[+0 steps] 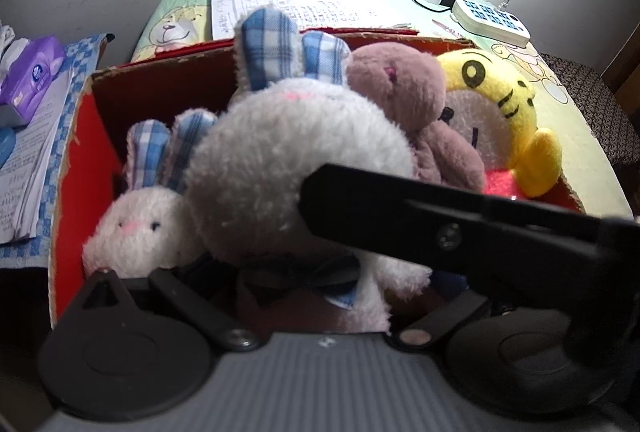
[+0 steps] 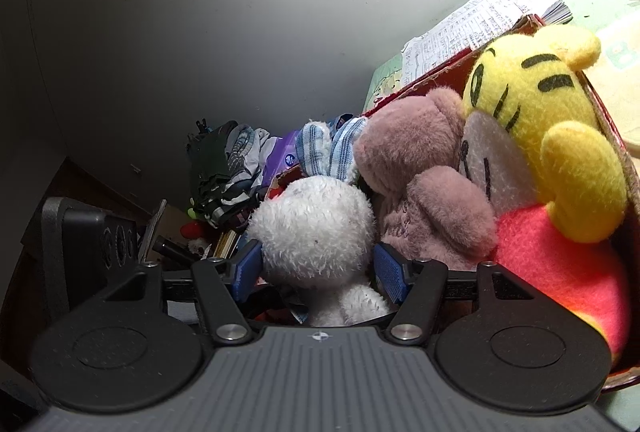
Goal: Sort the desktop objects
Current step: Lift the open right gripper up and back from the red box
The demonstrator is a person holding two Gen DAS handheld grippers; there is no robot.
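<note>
Closest to the right wrist camera, the right gripper had its two blue pads pressed against either side of the big white rabbit, clamped on the plush just below its head. That rabbit sat upright inside the red cardboard box, its blue checked ears standing above the rim. In the left wrist view a smaller white rabbit with the same checked ears leaned in the box's left corner, touching the big one. On the other side a mauve teddy bear pressed against the big rabbit, and a yellow tiger toy in a red top sat against the bear at the box's right end. The left gripper was so close behind the big rabbit that the plush hid its fingers, so I could not tell whether they were apart or together; a black arm of the other tool crossed in front of it. Behind the box lay a sheet of handwritten paper on the pale green table cover, with a white power strip near the far right corner. A purple tissue pack lay off to the left on a blue checked cloth.
</note>
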